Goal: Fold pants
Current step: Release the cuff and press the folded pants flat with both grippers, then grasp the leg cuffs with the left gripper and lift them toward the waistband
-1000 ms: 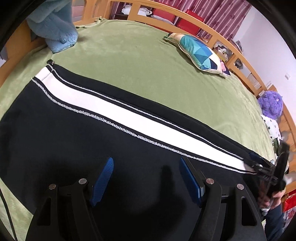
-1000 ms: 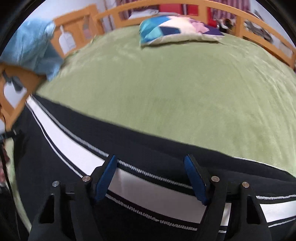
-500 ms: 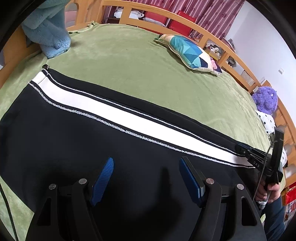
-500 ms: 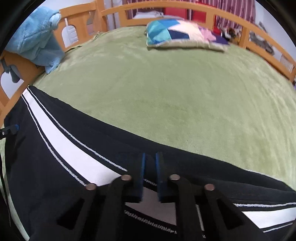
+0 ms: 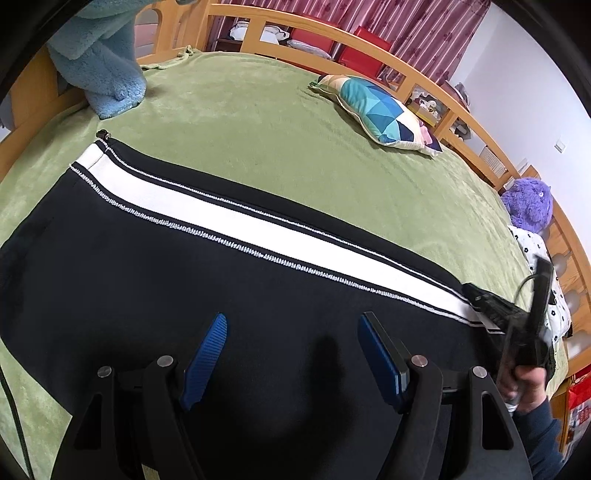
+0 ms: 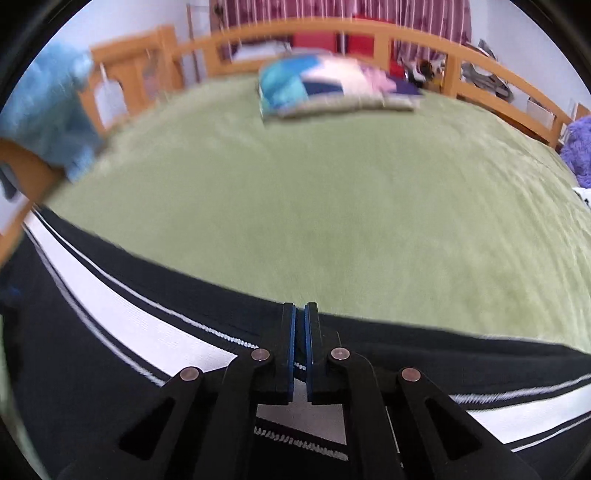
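Note:
Black pants (image 5: 155,280) with a white side stripe lie flat across a green bedspread (image 5: 288,147). My left gripper (image 5: 291,354) is open and empty, hovering over the black cloth near the front edge. My right gripper (image 6: 300,325) is shut on the pants (image 6: 110,332) at their far black edge beside the white stripe. In the left wrist view the right gripper (image 5: 495,306) shows at the right end of the stripe, held by a hand.
A patterned pillow (image 5: 380,110) lies at the back of the bed. A blue fleece blanket (image 5: 99,59) hangs over the wooden rail (image 5: 325,33) at the left. A purple plush toy (image 5: 528,203) sits at the right edge.
My right gripper closed from open onto the pants' far edge and the right view is now motion-blurred. The left gripper stayed open and lifted back slightly.

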The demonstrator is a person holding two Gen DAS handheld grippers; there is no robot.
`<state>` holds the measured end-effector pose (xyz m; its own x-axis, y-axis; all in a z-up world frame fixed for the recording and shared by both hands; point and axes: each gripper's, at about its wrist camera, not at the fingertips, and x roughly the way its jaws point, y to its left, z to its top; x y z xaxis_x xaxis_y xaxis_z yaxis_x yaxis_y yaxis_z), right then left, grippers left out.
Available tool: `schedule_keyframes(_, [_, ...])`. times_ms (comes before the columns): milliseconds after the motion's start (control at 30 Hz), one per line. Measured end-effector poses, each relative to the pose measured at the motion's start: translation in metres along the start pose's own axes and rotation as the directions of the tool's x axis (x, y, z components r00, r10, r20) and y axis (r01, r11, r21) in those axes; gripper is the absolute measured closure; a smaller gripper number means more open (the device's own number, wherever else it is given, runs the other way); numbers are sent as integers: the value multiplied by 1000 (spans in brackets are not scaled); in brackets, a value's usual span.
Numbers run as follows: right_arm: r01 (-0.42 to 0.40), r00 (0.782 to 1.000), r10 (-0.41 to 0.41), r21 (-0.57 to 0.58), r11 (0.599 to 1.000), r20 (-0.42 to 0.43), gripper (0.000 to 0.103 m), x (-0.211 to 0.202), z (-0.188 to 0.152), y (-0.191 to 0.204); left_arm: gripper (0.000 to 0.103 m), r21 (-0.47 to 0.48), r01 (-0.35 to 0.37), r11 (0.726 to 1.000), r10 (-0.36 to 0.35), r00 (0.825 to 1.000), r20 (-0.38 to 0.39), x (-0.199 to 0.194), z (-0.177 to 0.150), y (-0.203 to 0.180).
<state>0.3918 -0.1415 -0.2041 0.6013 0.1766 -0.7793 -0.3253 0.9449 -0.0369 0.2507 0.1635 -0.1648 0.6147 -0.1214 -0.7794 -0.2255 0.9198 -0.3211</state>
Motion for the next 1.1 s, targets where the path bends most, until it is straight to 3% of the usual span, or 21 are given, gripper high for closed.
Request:
schedule_keyframes(100, [6,1000,-6,22,1000,13,88,-8,5,-1,31,-6,-8,1000,8,1000,-3,1,-1,0])
schedule_keyframes(200, [-12,1000,11,110,994,12,57,-16,5,-13,31,-8,-17,1000,17,1000,-1,0,-1,1])
schedule_keyframes(233, [-22,1000,20,123,992,17,54,-19,5,-14,31,-6,-24,1000,24,1000,3,-1,-1,1])
schedule_keyframes(400, [-40,998,31,144,989,61,51,-53,-4,-2,31,-11,-96,995,97,992,82,-24,-1,13])
schedule_keyframes(533, [-46,998,38,175,983,49,44,-72,-21,8,31,-25,-183,983,184,970,157,-48,1,37])
schedule_keyframes(633, [-7,998,-7,242,970,60,44,-87,-43,12,31,-93,-87,992,103,977,188,-68,-1,69])
schedule_keyframes(700, [-25,999,12,252,967,53,44,-94,-52,15,31,-153,-30,988,58,981,183,-76,-4,92])
schedule_keyframes(767, [-52,998,45,261,964,34,44,-99,-60,19,31,-182,-32,983,66,980,185,-82,-8,111])
schedule_keyframes(833, [-100,994,86,268,958,63,43,-108,-66,23,31,-206,-86,975,124,976,180,-86,-12,129])
schedule_keyframes(933, [-106,990,76,276,955,117,40,-128,-77,32,31,-278,-128,952,181,968,174,-91,-20,160])
schedule_keyframes(1000, [-115,987,77,296,948,139,39,-136,-84,36,31,-319,-106,942,169,970,175,-93,-26,179])
schedule_keyframes(1100, [-128,986,84,328,936,143,39,-144,-93,44,31,-347,-31,937,91,984,156,-83,-29,199])
